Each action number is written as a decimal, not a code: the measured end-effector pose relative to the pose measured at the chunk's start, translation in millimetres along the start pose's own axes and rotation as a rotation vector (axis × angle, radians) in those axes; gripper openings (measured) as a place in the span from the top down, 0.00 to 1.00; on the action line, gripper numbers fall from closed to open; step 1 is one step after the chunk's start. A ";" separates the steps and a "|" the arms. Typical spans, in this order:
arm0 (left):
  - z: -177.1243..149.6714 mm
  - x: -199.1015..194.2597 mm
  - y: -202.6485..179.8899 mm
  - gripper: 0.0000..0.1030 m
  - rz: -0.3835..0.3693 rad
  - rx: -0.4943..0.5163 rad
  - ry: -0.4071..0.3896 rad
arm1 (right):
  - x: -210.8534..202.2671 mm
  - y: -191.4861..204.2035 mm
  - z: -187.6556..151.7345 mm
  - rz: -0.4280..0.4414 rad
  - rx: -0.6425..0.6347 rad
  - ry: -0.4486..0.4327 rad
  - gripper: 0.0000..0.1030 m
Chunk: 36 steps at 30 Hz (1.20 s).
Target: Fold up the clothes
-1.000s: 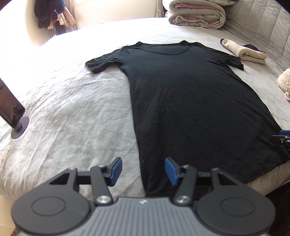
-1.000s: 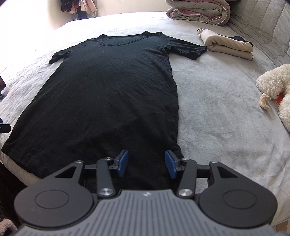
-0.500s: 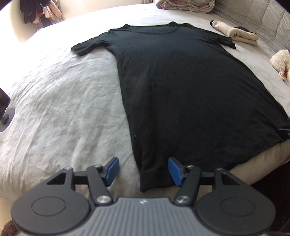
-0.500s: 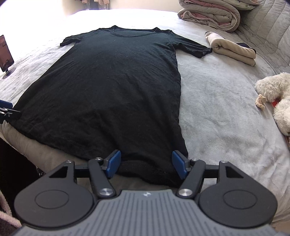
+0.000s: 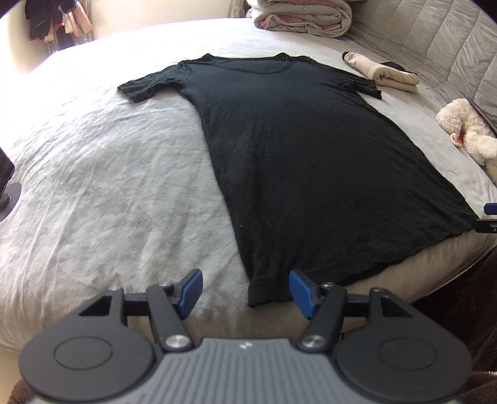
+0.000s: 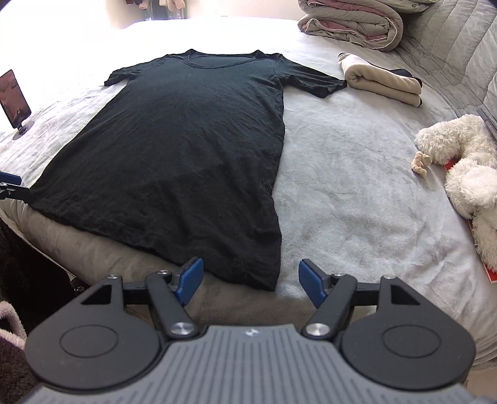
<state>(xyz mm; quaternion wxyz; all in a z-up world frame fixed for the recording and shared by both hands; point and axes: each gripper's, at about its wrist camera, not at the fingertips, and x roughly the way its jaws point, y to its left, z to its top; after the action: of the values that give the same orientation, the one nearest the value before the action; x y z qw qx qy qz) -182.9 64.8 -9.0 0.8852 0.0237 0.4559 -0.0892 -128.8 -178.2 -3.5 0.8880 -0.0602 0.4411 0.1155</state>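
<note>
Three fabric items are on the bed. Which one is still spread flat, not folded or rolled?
The black short-sleeved T-shirt, lying open with both sleeves out. The beige garment beside its sleeve is folded, and the grey-and-pink comforter behind is rolled up.

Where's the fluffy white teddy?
The teddy lies at the right edge of the bed in the right wrist view, right of the black shirt and nearer than the folded beige cloth.

Bed (image 5: 93, 186) left of tee (image 5: 310, 155) bare; plush toy (image 6: 459, 161), folded cloth (image 6: 382, 80) crowd right.
</note>
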 end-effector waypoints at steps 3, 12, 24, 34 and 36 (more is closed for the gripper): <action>4.9 -2.5 -17.5 0.39 -0.051 0.062 -0.035 | 2.4 -3.4 1.5 -0.003 0.022 0.004 0.30; 4.7 13.7 7.8 0.44 -0.063 -0.108 0.033 | 10.7 -42.5 -7.3 0.114 0.298 0.003 0.44; -16.2 39.3 31.5 0.83 -0.254 -0.363 0.083 | 23.5 -29.3 -10.3 0.109 0.313 -0.028 0.64; -16.7 4.1 48.5 0.96 -0.329 -0.490 -0.010 | -4.4 -33.6 -9.2 0.152 0.373 -0.093 0.95; -13.9 -8.4 49.6 0.96 -0.337 -0.477 -0.037 | -17.8 -34.2 -7.2 0.150 0.362 -0.111 0.95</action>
<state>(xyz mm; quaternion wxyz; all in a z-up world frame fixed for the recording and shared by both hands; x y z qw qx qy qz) -190.0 116.4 -12.3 0.8468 -0.2627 0.4452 -0.1257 -136.0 -215.5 6.5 0.8962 0.1399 0.4081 0.1032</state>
